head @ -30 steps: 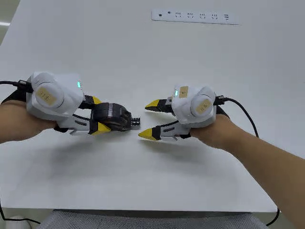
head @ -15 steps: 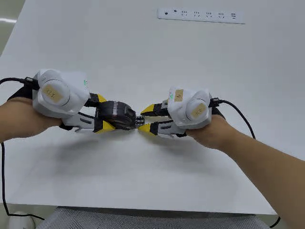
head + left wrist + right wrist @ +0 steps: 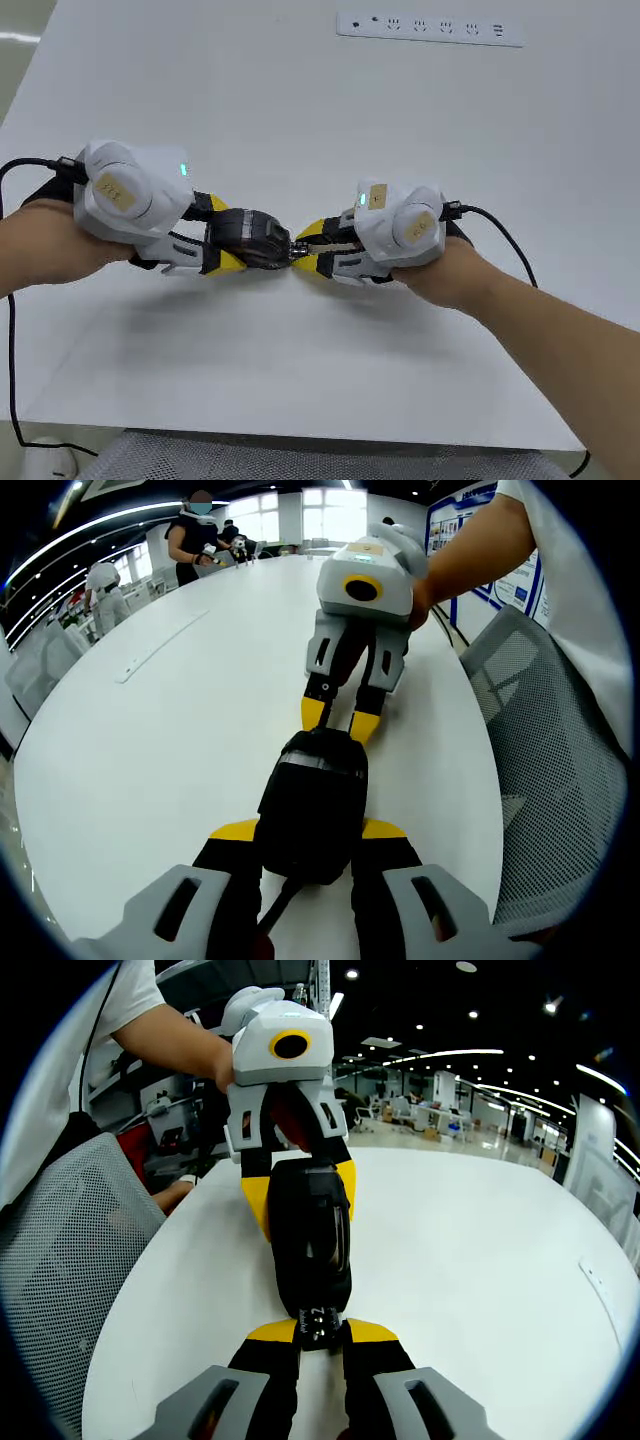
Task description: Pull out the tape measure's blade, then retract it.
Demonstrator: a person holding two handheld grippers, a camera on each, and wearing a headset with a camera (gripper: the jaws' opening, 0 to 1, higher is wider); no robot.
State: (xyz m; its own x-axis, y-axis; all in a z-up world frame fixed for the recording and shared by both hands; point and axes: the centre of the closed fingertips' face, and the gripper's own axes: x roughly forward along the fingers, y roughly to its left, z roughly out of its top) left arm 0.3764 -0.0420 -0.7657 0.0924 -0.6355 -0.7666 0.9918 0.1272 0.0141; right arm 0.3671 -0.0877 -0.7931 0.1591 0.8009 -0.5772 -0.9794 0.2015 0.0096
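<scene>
The right hand-held gripper (image 3: 308,248), spread open a second ago, is now closed on the end hook (image 3: 320,1326). The tape measure (image 3: 255,238) is clamped in the left hand-held gripper (image 3: 224,236), toward the table's (image 3: 300,100) near edge. Pull-out is judged ready to begin.

- In the head view, the left gripper's (image 3: 225,236) jaws clasp the tape measure (image 3: 258,232) and cover its flanks.
- The blade tip (image 3: 298,252), pinched by the right gripper (image 3: 306,249), is too small to make out.
- The forearms (image 3: 545,340) are cut off by the picture's edges.
</scene>
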